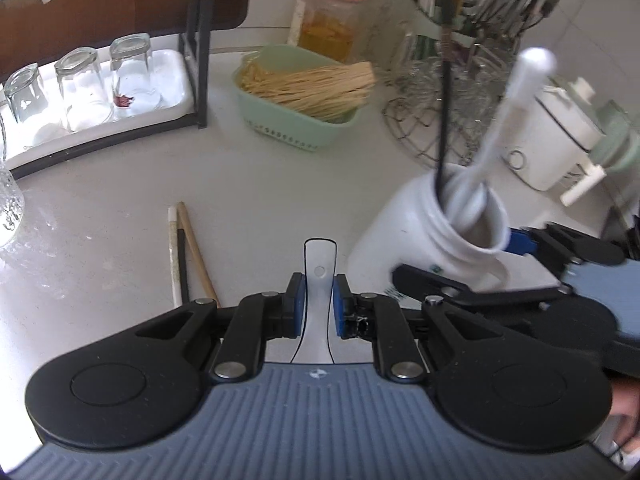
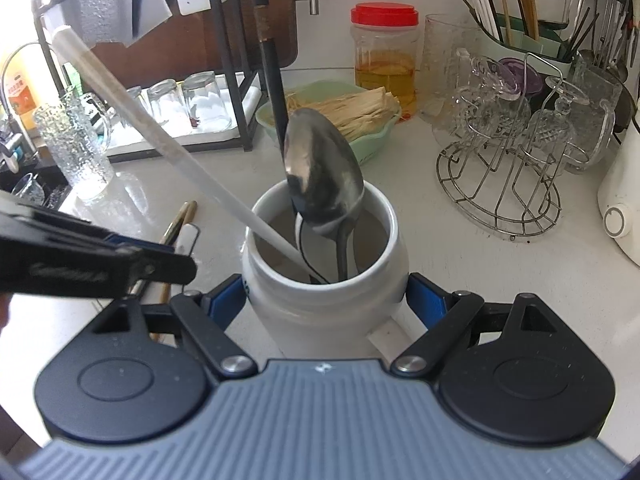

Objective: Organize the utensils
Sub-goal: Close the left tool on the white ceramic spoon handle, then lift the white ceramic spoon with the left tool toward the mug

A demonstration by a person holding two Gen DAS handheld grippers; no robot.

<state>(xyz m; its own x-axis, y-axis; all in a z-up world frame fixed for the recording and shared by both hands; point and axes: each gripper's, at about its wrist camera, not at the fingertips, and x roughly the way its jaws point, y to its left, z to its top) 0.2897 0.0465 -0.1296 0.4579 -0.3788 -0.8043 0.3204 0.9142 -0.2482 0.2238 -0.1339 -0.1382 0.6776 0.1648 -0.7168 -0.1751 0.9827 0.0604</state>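
Observation:
My left gripper (image 1: pixel 320 284) is shut on the handle of a white ceramic spoon (image 1: pixel 319 256) with a black rim, lifted off the grey countertop (image 1: pixel 120 200). To its right stands a white jar (image 1: pixel 424 240), with my right gripper (image 2: pixel 326 300) shut on its sides. The jar (image 2: pixel 320 304) holds a metal spoon (image 2: pixel 324 168), a white chopstick (image 2: pixel 140 120), a black chopstick (image 2: pixel 272 68) and another white spoon. Three loose chopsticks (image 1: pixel 186 256) lie on the counter left of my left gripper. In the right wrist view the left gripper (image 2: pixel 176 258) sits just left of the jar.
A green basket of thin sticks (image 1: pixel 304 92) and a red-lidded jar (image 1: pixel 332 12) stand behind. Upturned glasses (image 1: pixel 80 84) sit on a white tray at the left. A wire rack of glassware (image 2: pixel 508 148) and a utensil holder (image 2: pixel 520 28) are at the right, with a white appliance (image 1: pixel 560 136).

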